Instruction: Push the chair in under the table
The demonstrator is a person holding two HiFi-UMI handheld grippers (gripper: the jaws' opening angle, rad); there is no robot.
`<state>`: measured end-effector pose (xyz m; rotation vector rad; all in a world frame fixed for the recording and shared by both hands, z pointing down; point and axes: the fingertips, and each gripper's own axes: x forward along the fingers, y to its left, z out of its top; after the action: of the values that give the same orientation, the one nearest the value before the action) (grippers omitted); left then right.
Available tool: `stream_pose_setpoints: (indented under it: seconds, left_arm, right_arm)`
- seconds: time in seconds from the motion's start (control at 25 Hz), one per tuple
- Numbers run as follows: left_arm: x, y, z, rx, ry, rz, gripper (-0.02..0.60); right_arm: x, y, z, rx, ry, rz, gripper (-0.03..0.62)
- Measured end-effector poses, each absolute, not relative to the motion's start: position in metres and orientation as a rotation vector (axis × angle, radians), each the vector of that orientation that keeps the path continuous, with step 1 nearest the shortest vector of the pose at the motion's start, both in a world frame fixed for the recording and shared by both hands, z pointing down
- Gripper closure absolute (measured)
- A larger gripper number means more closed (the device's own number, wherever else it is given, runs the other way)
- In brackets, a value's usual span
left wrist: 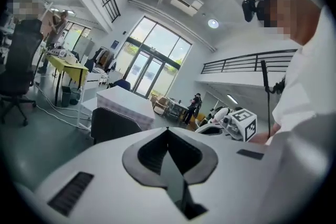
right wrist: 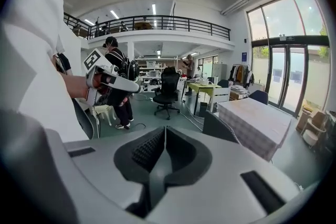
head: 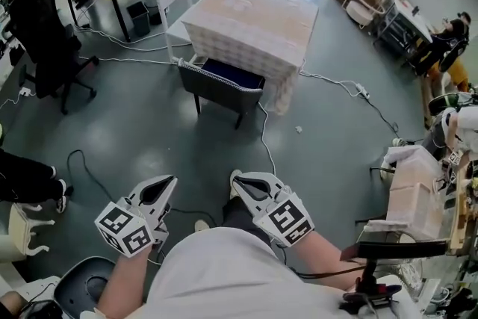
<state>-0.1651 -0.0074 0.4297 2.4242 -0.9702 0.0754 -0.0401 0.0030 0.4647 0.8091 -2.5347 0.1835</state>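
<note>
— Where is the dark grey padded chair (head: 219, 88)?
— At the far middle, its back towards us. Its blue seat sits partly under the near edge of the square table in a pale checked cloth (head: 254, 19).
— And the claws?
— The left gripper (head: 170, 181) and the right gripper (head: 237, 179) are both closed on nothing. They are near the person's body, well apart from the chair.

dark chair (head: 218, 84) tucked partly under cloth-covered table (head: 254, 22).
</note>
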Motion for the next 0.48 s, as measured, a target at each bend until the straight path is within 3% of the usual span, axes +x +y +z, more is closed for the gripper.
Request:
stream_pose_setpoints:
  seconds: [0.48]
  left_arm:
    - [-0.180,0.066,0.441,2.469,-0.927,0.140,0.571]
  right_arm:
    - [-0.084,0.071,0.459,0.697,-2.551,0.135,0.577]
